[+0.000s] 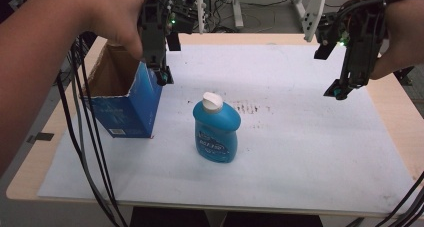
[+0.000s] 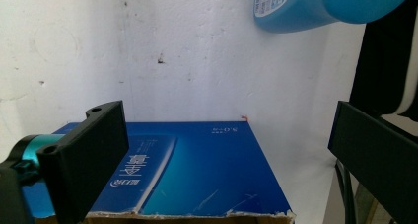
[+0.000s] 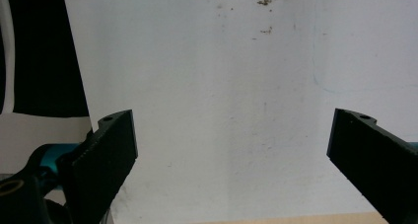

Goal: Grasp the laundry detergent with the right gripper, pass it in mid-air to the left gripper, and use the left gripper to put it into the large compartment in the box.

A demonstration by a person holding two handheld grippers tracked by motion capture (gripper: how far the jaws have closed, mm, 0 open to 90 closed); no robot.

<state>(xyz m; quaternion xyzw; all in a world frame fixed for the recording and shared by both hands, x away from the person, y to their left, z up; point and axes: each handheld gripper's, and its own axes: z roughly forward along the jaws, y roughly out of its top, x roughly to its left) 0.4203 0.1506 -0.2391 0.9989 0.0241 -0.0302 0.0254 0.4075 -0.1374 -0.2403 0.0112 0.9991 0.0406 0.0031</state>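
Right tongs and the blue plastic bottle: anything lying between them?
No. In the high view, only bare white sheet separates the right tongs from the blue plastic bottle.

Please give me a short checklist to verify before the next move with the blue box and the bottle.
1. Left gripper open: ok, jaws stand wide apart.
2. Left gripper placed at the blue box: ok, it hangs above the box's right wall.
3. Box open on top: ok, the brown inside shows.
4. Bottle upright, white cap on: ok.
5. Right gripper open and holding nothing: ok, above the bare white mat.
6. Box wall between the left gripper's jaws: cannot tell.
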